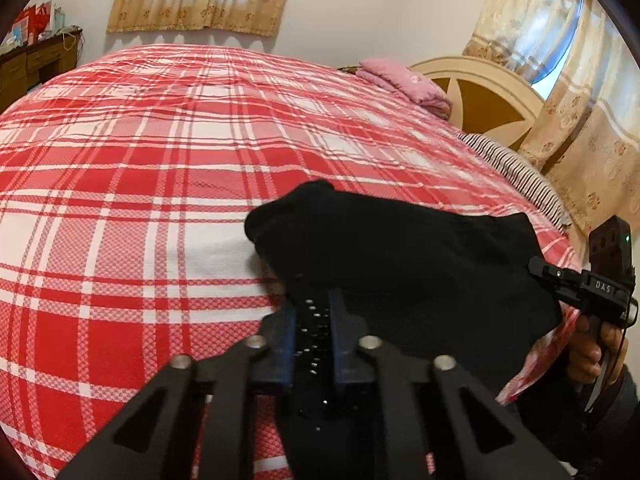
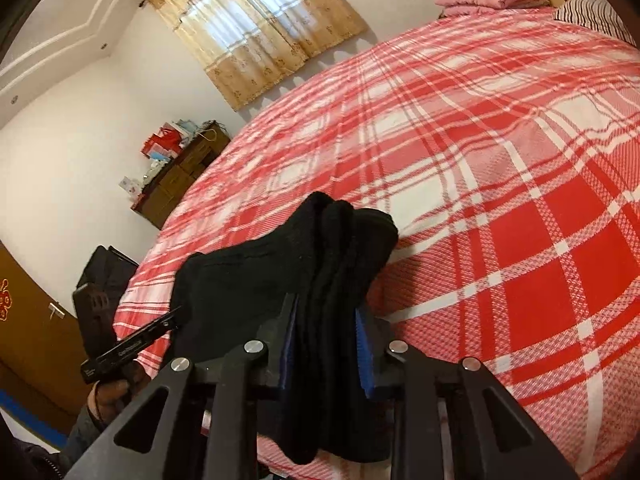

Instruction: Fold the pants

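Both tongs gripped the black pants: the left tongs were pinched nearly shut on a thin edge, and the right tongs were clamped around a thicker bunch of folds. Beneath them spread the bed in its red plaid cover, the pants lying bunched at its near edge. A pink folded quilt sat by the headboard.

The pants run off the bottom edge in both views; bunched cloth hides the right gripper's fingertips.
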Available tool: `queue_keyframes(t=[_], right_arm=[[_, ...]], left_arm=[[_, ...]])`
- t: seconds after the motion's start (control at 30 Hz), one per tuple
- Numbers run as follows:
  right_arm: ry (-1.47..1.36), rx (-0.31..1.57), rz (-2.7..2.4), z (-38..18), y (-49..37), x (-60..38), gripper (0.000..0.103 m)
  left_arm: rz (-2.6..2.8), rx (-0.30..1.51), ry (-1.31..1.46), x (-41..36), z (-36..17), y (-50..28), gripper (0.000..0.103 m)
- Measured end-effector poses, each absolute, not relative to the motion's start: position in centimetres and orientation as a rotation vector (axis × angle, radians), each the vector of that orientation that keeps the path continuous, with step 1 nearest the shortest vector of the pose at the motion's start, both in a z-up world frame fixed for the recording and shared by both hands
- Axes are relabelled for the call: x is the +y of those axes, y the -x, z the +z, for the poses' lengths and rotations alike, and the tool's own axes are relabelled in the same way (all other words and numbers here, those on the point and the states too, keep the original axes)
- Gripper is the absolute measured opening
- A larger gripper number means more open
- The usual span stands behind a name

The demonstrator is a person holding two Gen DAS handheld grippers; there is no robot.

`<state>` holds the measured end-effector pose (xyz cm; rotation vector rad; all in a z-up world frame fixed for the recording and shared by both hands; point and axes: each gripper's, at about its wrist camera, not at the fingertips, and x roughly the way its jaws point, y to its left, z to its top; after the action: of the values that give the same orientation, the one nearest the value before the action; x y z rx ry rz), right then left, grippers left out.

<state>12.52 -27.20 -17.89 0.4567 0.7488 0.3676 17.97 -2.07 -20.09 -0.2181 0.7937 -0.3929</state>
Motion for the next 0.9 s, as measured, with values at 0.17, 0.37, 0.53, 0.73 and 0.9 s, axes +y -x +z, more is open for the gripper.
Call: queue_keyframes(t=[0.17, 0.37, 0.53, 0.73, 0.9], right_arm=[[-0.37, 0.72, 0.369, -16.0, -12.2, -25.7, 0.026], [-0.341, 0.715, 0.405, -14.1, -13.8, -24.4, 0.026], [-0.323, 0.726, 0.458, -12.9, -16.5, -22.4, 0.025], [-0.277, 0.737, 0.529, -11.5, -20.7, -17.9, 0.025], [-0.244, 0.747, 0.602, -11.0, -24.4, -13.1, 0.025]], left_arm=[[-0.396, 0.767, 0.224, -1.7, -19.2, -17.5, 0.011], [-0.41, 0.72, 0.259, -0.5, -17.3, -17.2, 0.011], [-0.37, 0.689, 0.286, 1.5, -16.3, -17.2, 0.011], [-0.291, 0.662, 0.308, 5.1, -15.6, -17.4, 0.011], [-0.205, 0.635, 0.306, 8.8, -15.0, -17.9, 0.011]])
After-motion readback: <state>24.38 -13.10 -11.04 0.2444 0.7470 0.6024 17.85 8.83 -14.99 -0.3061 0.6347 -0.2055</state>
